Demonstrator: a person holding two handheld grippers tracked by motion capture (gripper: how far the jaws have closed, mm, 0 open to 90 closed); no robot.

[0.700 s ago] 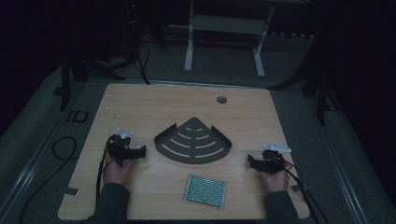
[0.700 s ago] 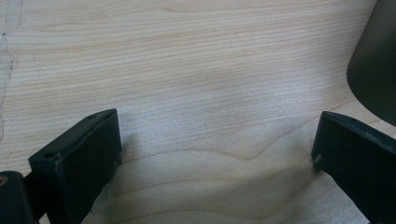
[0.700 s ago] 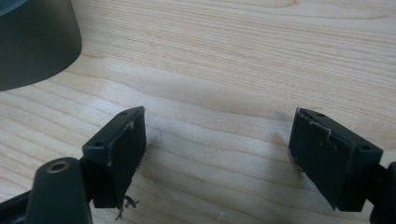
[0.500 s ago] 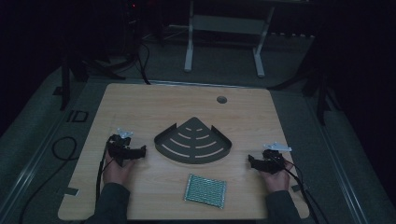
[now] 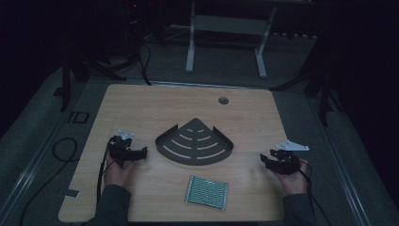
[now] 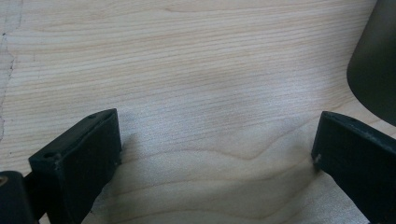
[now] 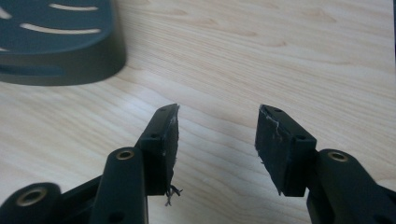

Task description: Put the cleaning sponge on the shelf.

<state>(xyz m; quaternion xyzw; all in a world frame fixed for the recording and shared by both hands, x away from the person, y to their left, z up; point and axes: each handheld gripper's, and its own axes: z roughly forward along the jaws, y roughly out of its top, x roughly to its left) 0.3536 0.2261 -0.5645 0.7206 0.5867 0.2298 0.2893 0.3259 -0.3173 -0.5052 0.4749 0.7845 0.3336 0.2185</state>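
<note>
High view: a dark fan-shaped slotted metal tray (image 5: 195,145) lies mid-table (image 5: 141,103), apex pointing away from the person, curved edge nearest, long axis across the table. It sits between the left gripper (image 5: 140,152), the nearer one, and the right gripper (image 5: 265,160).

Left gripper view: jaws wide apart, empty; tray wall (image 6: 376,70) ahead to the right.

Right gripper view: jaws apart, empty; tray (image 7: 56,42) ahead to the left.
</note>
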